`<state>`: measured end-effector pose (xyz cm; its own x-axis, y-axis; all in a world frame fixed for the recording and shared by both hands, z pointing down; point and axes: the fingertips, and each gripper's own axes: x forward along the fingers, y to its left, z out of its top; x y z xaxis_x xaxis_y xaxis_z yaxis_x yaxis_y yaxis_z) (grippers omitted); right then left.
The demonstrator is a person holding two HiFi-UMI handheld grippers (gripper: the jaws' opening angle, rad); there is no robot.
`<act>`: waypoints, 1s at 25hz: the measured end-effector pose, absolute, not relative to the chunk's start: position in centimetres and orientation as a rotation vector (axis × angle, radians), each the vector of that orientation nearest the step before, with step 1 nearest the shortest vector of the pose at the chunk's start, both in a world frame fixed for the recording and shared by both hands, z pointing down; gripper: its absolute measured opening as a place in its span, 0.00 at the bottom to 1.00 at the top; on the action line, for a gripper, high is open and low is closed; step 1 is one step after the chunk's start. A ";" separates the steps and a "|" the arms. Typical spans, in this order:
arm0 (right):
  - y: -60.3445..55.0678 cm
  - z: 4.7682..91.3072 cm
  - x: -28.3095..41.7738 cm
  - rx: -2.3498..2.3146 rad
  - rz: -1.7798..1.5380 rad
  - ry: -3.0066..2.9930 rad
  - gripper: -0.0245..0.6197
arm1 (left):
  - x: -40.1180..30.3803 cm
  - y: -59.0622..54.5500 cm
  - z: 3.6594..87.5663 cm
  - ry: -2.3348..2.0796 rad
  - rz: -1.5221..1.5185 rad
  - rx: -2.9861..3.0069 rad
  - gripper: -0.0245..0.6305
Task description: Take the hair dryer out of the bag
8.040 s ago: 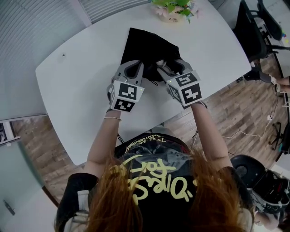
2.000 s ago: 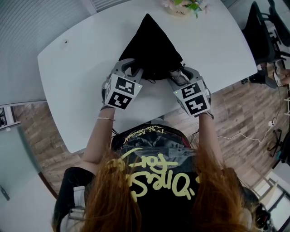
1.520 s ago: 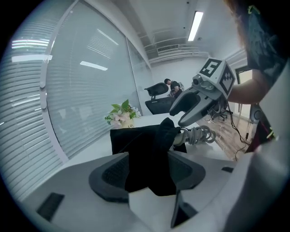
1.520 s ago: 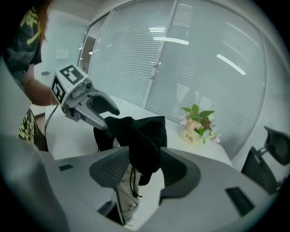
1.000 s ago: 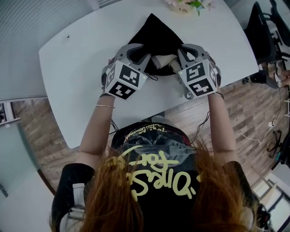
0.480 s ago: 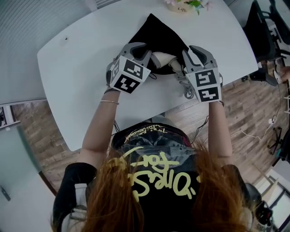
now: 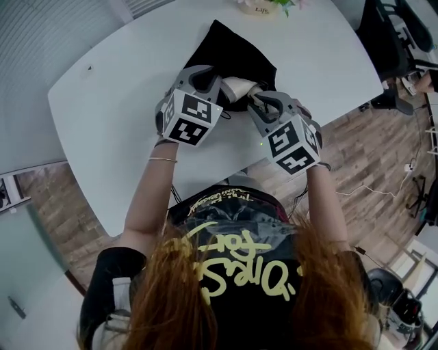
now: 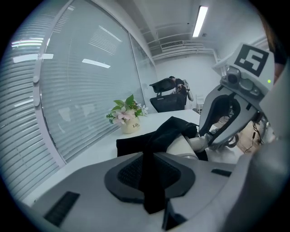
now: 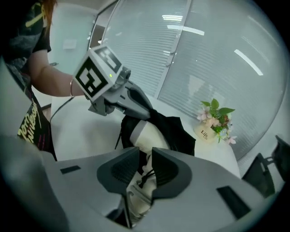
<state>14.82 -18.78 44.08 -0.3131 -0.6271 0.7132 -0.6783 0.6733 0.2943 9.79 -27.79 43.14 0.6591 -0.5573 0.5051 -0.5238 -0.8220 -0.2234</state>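
A black drawstring bag (image 7: 233,51) lies on the white table (image 7: 116,96), its mouth toward me. The cream hair dryer (image 7: 237,87) pokes out of that mouth. My left gripper (image 7: 209,76) is shut on the bag's left edge, and black fabric (image 8: 152,181) is pinched between its pads (image 8: 131,174). My right gripper (image 7: 257,102) has come up to the dryer's near end. Its jaws are opening, with the cream dryer part and a black cord (image 9: 144,179) in the gap between them. The dryer's body (image 9: 149,133) runs back into the bag (image 9: 181,131).
A small flower pot (image 7: 260,5) stands at the table's far edge, behind the bag. Black office chairs (image 7: 387,31) are at the right beyond the table. The table's near edge runs just under both grippers, with wooden floor below it.
The right gripper has left the bag's right edge and swung left and nearer, onto the dryer's near end, with its jaws wider. The left gripper has stayed clamped on the bag.
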 end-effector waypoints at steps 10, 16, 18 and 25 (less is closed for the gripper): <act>-19.8 46.6 16.8 1.002 0.325 -1.942 0.36 | 10.4 -26.7 42.6 0.867 -0.877 -2.783 0.12; -20.2 47.7 17.3 0.948 0.282 -1.848 0.40 | 11.0 -26.4 42.5 0.853 -0.869 -2.781 0.12; -20.6 48.3 17.4 0.952 0.275 -1.820 0.40 | 11.0 -26.4 42.5 0.852 -0.872 -2.777 0.12; -21.0 49.3 17.7 0.986 0.280 -1.723 0.40 | 10.6 -26.4 42.6 0.868 -0.884 -2.759 0.13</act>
<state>17.68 -21.00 49.26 -0.0768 -0.4737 0.8773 -0.7274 0.6285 0.2756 10.63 -26.45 42.58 0.6657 -0.5561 0.4976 -0.4874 -0.8290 -0.2744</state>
